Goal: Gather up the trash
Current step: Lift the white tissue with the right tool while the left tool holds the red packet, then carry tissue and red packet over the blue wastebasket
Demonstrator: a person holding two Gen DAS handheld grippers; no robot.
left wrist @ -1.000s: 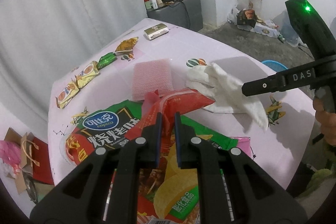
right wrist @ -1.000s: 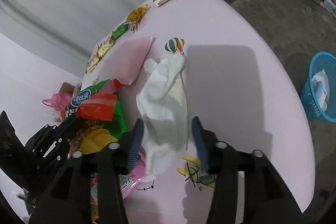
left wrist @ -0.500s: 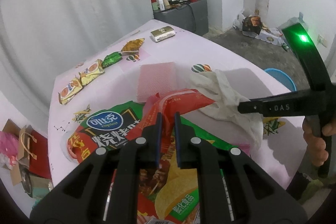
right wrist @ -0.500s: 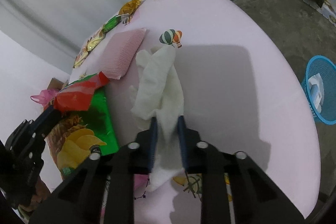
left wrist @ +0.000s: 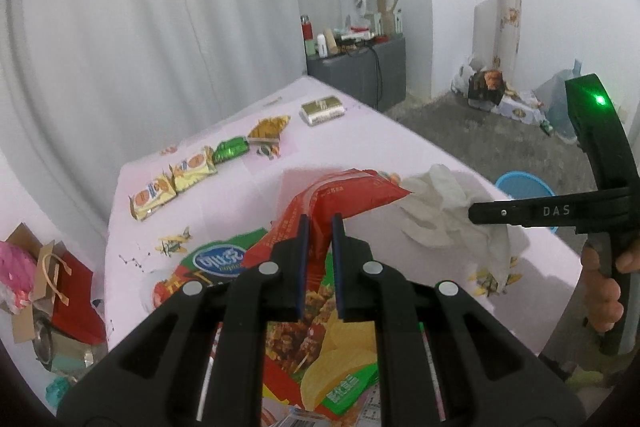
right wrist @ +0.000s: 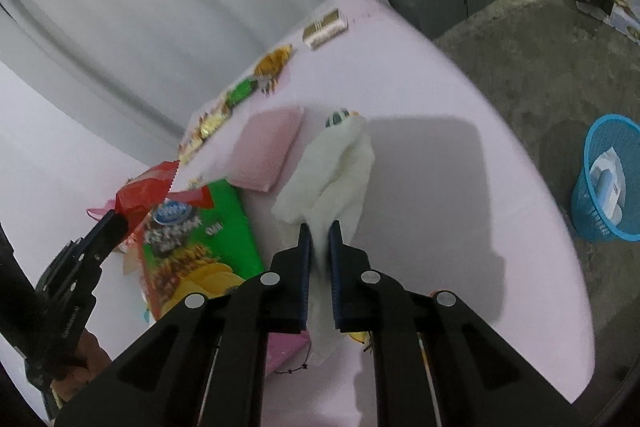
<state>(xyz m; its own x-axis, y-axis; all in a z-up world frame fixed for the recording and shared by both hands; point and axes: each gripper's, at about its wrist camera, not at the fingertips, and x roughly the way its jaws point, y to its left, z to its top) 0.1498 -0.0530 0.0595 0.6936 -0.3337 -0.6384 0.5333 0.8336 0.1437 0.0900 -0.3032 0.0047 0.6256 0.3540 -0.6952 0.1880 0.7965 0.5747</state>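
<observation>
Lifted higher off the pink table (right wrist: 460,99) since 1 second ago: 1 white tissue (right wrist: 336,163), now clamped in the right gripper (right wrist: 319,227), and 1 red wrapper (left wrist: 344,193), pinched in the left gripper (left wrist: 318,221). Left lying flat: 1 green chip bag (right wrist: 200,239) and 1 pink sponge (right wrist: 270,147). Lined along the far edge: 2 yellow biscuit packs (left wrist: 172,181), 1 green candy (left wrist: 230,149), 1 gold wrapper (left wrist: 268,129), 1 gold box (left wrist: 322,109). On the floor right of the table: 1 blue basket (right wrist: 608,179)

Glossy red foil wrapper (left wrist: 340,193), soft crumpled white tissue (right wrist: 336,167), matt pink tablecloth (right wrist: 420,87)
</observation>
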